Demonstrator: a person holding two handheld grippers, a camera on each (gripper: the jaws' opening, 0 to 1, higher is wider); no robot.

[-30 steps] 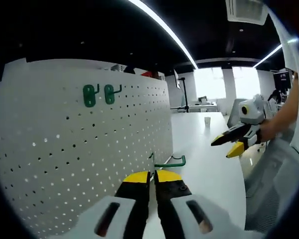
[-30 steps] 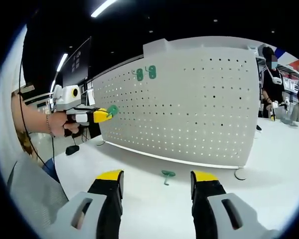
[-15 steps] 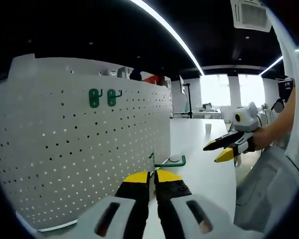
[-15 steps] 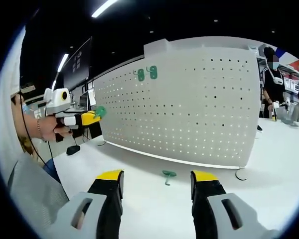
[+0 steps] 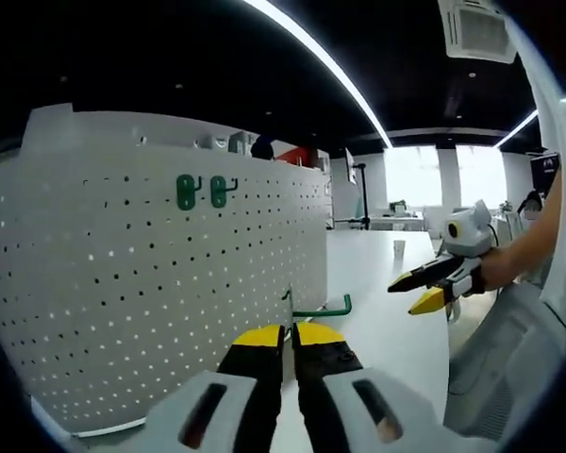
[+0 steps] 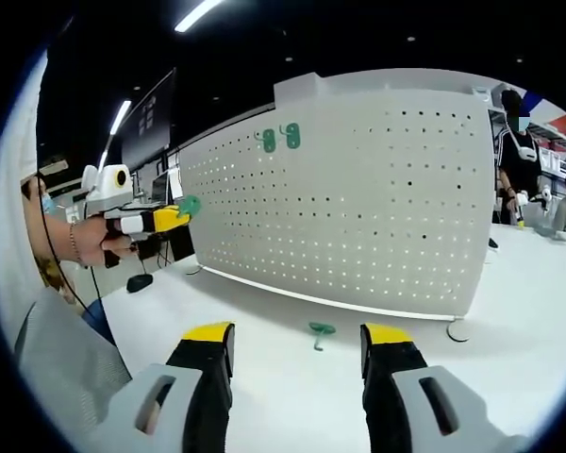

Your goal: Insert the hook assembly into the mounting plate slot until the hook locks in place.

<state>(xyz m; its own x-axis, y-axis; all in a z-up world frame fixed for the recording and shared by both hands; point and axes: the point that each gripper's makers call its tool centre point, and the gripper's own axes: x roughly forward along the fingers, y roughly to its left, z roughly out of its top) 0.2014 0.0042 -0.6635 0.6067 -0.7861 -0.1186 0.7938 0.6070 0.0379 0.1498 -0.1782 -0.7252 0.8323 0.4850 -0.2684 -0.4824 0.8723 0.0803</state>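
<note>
Jaws of the left gripper (image 5: 289,342) pressed together on a green wire hook (image 5: 317,309), its bent rod jutting forward and to the right just past the yellow tips, close beside the white pegboard (image 5: 151,302). Seen from the right gripper view, same left gripper (image 6: 176,216) held up in a hand (image 6: 102,243) at the far left, green hook (image 6: 189,204) pinched at its tip, near the pegboard's left end but apart from it. Pegboard (image 6: 358,208) upright on the white bench (image 6: 292,377), dotted with rows of small holes, curving across both views. Two green hooks (image 5: 204,191) already mounted side by side near the top edge of the board, seen again in the right gripper view (image 6: 277,139). Jaws of the right gripper (image 6: 298,354) spread wide, nothing between them at the tips; further out on the bench, roughly centred between the yellow tips and well short of the board's foot, another small green hook (image 6: 319,331) lying loose. In the left gripper view, right gripper (image 5: 423,289) raised off to the right, yellow-tipped jaws parted, held over the bench and well apart from the pegboard. People standing at the far right beyond the board in the right gripper view.
</note>
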